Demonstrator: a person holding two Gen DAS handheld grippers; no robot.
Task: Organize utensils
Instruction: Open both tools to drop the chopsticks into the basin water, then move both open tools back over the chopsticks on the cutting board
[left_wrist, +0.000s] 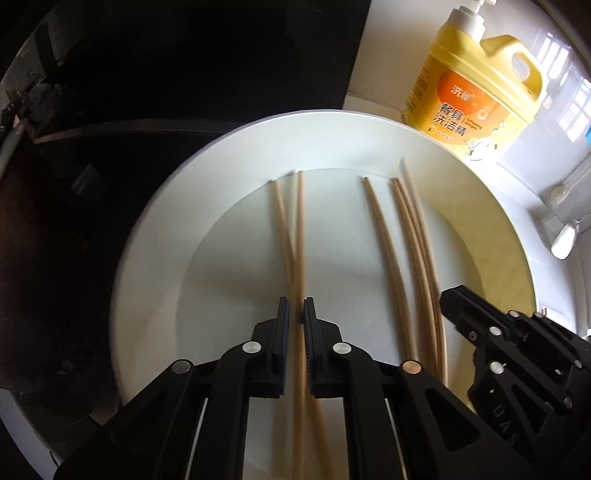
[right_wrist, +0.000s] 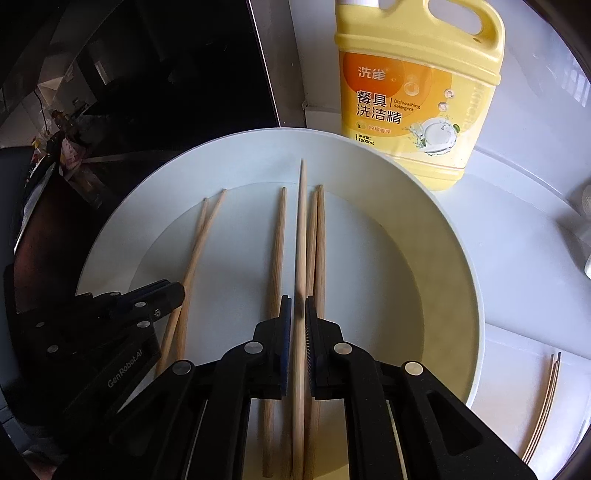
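Left half of both views is dark: a black surface (left_wrist: 155, 74) beyond the plate, detail not readable. Near ends of all chopsticks are cut off behind the gripper bodies. Detergent pump top is cropped in the right wrist view.

Count on the white plate (right_wrist: 122, 229): six wooden chopsticks in all.
- crossed pair (right_wrist: 192, 266) on the left, crossing near the left gripper's fingertips
- single chopstick (right_wrist: 277, 258) left of centre, lying alone
- raised chopstick (right_wrist: 301, 229), far tip reaching past the others toward the far rim
- pair (right_wrist: 317, 240) just right of it, side by side, touching

Left gripper (left_wrist: 295, 310): fingers nearly together, narrow gap, straddling the crossed pair (left_wrist: 295, 236). Whether the pads press the sticks, cannot tell.

Right gripper (right_wrist: 296, 308): fingers clenched on the raised chopstick, which runs straight between the pads. In the left wrist view this gripper (left_wrist: 448, 295) comes in from the right over the right-hand group of sticks and hides their near parts.

Surroundings: yellow detergent bottle (right_wrist: 417, 103) upright on the white table (right_wrist: 524, 258), just beyond the plate's far right rim. A small bundle of thin sticks (right_wrist: 546, 398) lies on the table, right of the plate, apart from it. A white object (left_wrist: 563, 240) at the far right edge, not identifiable.
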